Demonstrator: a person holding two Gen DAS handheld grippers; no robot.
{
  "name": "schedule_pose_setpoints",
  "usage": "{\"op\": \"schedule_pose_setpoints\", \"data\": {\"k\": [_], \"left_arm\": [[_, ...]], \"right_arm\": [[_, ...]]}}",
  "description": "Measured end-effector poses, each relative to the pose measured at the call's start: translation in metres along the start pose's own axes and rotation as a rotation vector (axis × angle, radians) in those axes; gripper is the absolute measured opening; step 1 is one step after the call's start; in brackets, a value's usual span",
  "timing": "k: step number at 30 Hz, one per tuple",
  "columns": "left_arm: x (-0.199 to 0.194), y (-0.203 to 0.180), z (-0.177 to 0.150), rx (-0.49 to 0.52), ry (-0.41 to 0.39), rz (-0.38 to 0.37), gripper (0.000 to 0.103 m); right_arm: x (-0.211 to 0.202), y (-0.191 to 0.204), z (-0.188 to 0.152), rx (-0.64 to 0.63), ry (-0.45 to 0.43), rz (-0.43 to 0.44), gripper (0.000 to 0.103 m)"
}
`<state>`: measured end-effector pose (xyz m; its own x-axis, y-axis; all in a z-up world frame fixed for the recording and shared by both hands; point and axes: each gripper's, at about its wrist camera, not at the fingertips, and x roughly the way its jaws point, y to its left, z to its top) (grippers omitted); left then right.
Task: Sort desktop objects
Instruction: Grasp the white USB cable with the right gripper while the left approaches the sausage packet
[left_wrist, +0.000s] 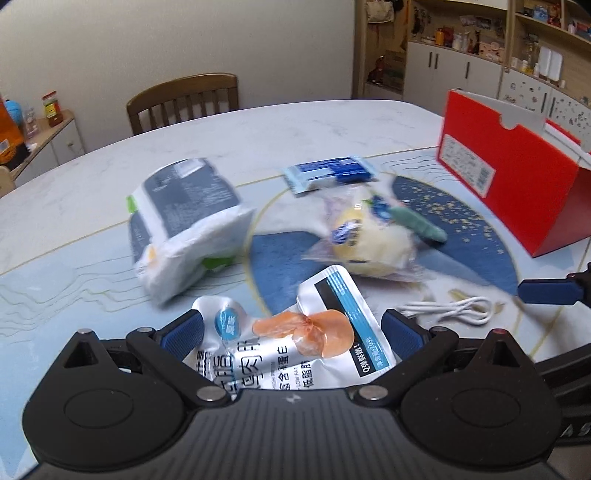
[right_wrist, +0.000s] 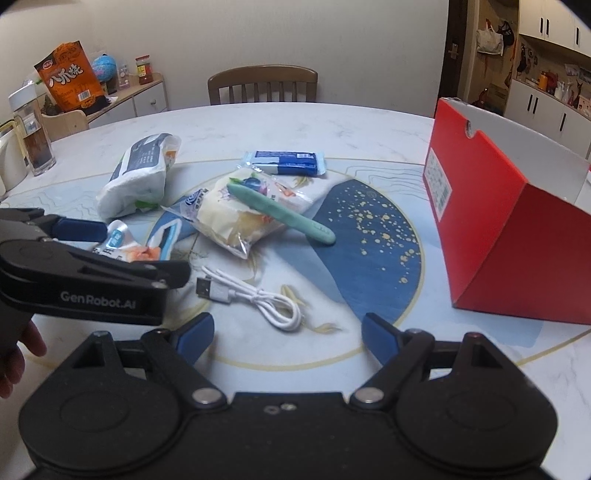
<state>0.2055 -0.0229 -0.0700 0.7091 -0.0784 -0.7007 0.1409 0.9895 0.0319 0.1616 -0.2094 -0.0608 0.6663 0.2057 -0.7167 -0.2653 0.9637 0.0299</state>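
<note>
On the pale marble table (right_wrist: 280, 122) a blue patterned mat (right_wrist: 373, 236) carries the clutter. Farthest left lies a white tissue pack (right_wrist: 135, 177), tilted on its side. Just in front of it sits a silver snack pouch (left_wrist: 295, 343) printed with orange meat, and the left gripper (left_wrist: 291, 332) hangs over it with its 2 blue fingers (left_wrist: 184, 328) spread wide on either side of the pouch; contact cannot be told. Toward the middle, a clear bag of yellow bread (right_wrist: 236, 218) rests on the mat with a green pen (right_wrist: 280, 214) lying slantwise across it, its tip reaching onto the blue part. Behind the bread is a blue-and-white packet (right_wrist: 284, 162). Nearer the camera a coiled white USB cable (right_wrist: 255, 295) lies just ahead of the right gripper (right_wrist: 288, 332), whose 2 fingers stand well apart around nothing. At far right stands a red cardboard box (right_wrist: 517, 229), open at the top. A wooden chair (right_wrist: 262, 85) is behind the table.
</note>
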Motion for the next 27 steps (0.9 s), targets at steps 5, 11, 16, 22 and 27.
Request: {"op": "schedule_pose_setpoints", "data": {"k": [5, 11, 16, 22, 27], "left_arm": [[-0.004, 0.016, 0.0, -0.013, -0.015, -0.028, 0.103], [-0.015, 0.025, -0.001, 0.122, -0.067, -0.148, 0.103], [-0.016, 0.037, 0.0, 0.188, -0.08, -0.259, 0.103], [-0.012, 0.049, -0.004, 0.31, -0.095, -0.353, 0.103], [-0.007, 0.049, -0.005, 0.401, -0.12, -0.413, 0.103]], "right_arm": [[0.009, 0.006, 0.003, 0.0, -0.001, 0.017, 0.087], [0.015, 0.017, 0.005, -0.051, -0.002, 0.044, 0.086], [0.015, 0.019, 0.005, -0.079, -0.007, 0.065, 0.085], [0.016, 0.017, 0.006, -0.094, -0.012, 0.087, 0.083], [0.017, 0.016, 0.007, -0.106, -0.013, 0.104, 0.083]]}}
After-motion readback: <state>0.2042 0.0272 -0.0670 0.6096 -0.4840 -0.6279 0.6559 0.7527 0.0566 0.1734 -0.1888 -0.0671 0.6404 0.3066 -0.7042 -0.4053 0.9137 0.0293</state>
